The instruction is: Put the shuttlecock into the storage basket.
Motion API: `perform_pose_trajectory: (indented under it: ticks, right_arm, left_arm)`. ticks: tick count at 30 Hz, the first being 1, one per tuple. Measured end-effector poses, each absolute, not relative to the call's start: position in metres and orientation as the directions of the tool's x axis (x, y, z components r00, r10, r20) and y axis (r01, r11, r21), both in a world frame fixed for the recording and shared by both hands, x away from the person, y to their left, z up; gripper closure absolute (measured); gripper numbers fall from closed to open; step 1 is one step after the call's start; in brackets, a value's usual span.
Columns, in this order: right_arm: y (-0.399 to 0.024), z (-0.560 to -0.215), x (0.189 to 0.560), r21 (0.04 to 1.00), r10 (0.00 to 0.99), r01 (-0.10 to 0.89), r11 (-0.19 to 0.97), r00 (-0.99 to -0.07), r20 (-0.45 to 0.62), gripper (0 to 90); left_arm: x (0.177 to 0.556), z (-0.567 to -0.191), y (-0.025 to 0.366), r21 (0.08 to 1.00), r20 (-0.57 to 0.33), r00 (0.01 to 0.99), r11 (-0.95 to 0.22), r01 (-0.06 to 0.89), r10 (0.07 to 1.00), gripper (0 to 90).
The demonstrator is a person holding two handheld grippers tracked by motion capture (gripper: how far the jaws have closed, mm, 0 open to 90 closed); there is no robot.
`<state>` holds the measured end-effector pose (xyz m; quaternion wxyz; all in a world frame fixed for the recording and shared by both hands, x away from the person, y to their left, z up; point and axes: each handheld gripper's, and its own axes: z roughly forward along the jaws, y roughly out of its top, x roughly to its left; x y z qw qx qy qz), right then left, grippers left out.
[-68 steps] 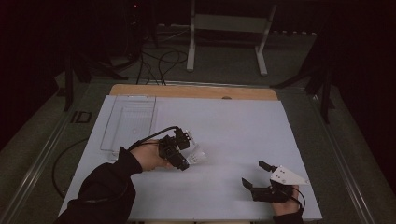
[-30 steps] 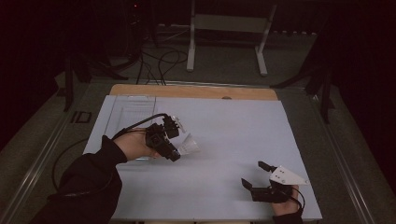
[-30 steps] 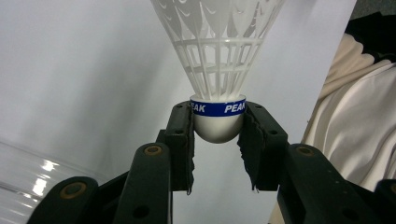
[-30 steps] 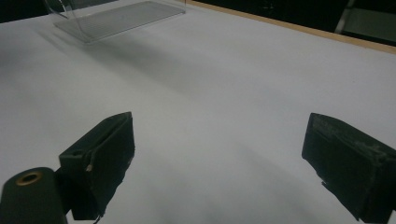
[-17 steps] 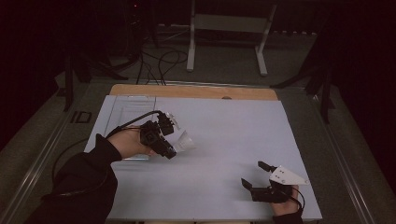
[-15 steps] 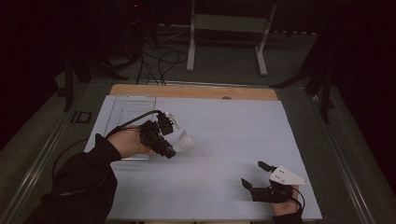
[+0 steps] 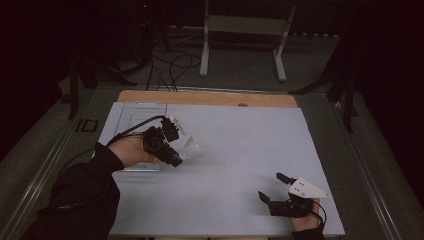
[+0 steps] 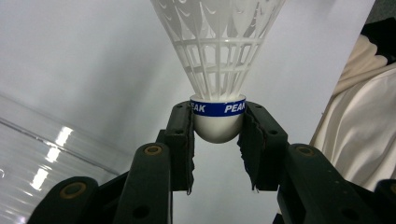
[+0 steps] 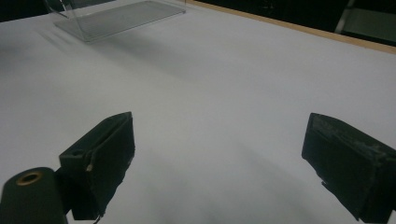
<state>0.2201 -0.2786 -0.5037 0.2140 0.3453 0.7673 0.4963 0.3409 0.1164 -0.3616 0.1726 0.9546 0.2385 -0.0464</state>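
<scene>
Grip on the shuttlecock is narrow: your left gripper has its jaws closed only on the rounded cork base, skirt pointing away from the tool, held above the white table beside the clear tray. Any knock on the tray wall could pivot or pop the cork out. Your right gripper rests wide open, holding nothing.
</scene>
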Motion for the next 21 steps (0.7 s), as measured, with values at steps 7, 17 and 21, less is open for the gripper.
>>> perform_pose_trajectory:
  ticks: [7,17,21]
  right_arm:
    - [-0.278,-0.504,0.22,0.908,0.742,0.321,0.27,-0.671,0.016,9.5]
    - [-0.278,-0.504,0.22,0.907,0.742,0.323,0.271,-0.67,0.017,9.5]
    - [-0.277,-0.504,0.22,0.906,0.742,0.322,0.274,-0.671,0.015,9.5]
  left_arm:
    - [0.343,-0.362,0.127,0.303,-0.171,0.871,-0.817,0.492,0.461,66.6]
    - [0.346,-0.363,0.148,0.297,-0.165,0.853,-0.799,0.522,0.496,66.6]
    - [0.346,-0.363,0.158,0.294,-0.163,0.843,-0.791,0.537,0.512,66.6]
